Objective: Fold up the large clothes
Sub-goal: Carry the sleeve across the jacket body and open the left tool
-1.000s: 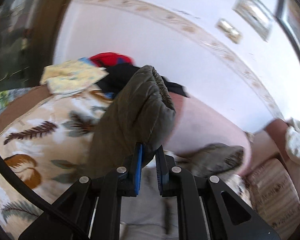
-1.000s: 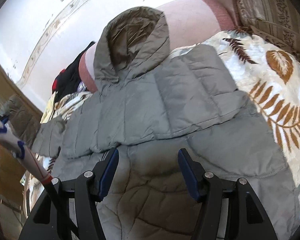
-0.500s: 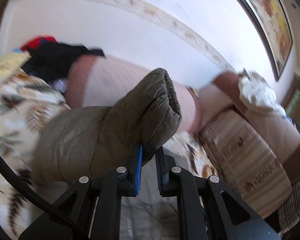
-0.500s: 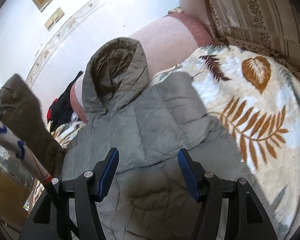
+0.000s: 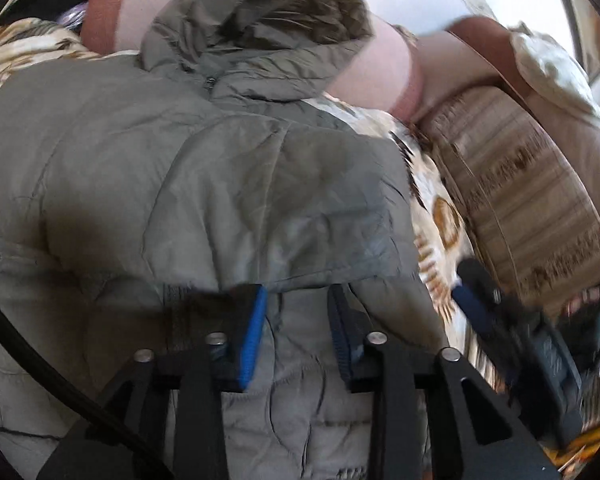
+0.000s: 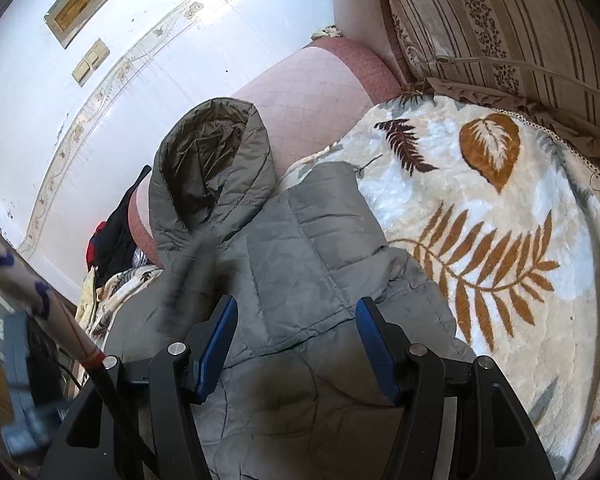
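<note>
Grey-green quilted hooded jacket flat lengthwise, hood twd pink bolster, on leaf-print blanket; white wall behind. Left gripper, right gripper: both spread, holding nothing.

Home: sofa, leaf blanket

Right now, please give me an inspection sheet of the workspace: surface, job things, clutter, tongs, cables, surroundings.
Surface: leaf-print blanket over a sofa seat.
Job's things: grey quilted jacket spread on the blanket, hood against the pink backrest; a sleeve lies folded across the body.
Clutter: dark and red clothes piled at the far end.
Tongs: left tongs open, empty, over the jacket; right tongs open, empty.
Cables: black cable beside the left tongs.
Surroundings: striped cushion, white wall with a patterned border.
</note>
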Tool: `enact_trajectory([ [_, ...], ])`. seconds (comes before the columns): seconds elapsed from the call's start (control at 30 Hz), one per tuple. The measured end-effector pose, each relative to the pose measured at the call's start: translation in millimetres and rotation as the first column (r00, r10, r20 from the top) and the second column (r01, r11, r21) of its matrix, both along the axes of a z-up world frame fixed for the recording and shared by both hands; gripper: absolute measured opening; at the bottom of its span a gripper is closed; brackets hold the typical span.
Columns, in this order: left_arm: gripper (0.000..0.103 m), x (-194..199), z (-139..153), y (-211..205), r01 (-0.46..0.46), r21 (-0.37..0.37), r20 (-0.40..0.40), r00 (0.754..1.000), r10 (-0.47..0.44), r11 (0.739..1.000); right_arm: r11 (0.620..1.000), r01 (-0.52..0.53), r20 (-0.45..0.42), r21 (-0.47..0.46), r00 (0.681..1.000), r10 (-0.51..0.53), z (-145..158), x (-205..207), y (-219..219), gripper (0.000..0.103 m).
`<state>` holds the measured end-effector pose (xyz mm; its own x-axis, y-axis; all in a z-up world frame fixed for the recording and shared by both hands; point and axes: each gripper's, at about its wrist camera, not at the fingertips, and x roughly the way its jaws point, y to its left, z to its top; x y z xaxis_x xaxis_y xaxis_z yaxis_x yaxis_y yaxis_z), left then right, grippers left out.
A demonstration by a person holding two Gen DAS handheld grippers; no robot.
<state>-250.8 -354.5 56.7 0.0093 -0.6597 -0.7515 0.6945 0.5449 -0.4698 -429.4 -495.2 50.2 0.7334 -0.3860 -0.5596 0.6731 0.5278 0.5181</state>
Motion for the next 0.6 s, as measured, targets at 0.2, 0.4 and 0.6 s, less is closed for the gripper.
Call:
enact_trajectory([
  [0.2,0.046,16,43,46,-0.034,-0.064,0.163,0.986,0.044,0.997,0.997,-0.06,0.04,-0.042,0.997,0.062,7,7,5,0.057],
  [0.4,0.047,96,39,94,-0.305,0.016,0.299,0.91,0.287,0.952,0.963,-0.231,-0.008,-0.14,0.973,0.232,7,50,30,0.052],
  [0.6,0.047,135,-6,102,-0.346,0.117,0.259,0.916,0.308,0.931,0.929,-0.328,-0.134,-0.17,0.942,0.308,-9,89,33,0.052],
])
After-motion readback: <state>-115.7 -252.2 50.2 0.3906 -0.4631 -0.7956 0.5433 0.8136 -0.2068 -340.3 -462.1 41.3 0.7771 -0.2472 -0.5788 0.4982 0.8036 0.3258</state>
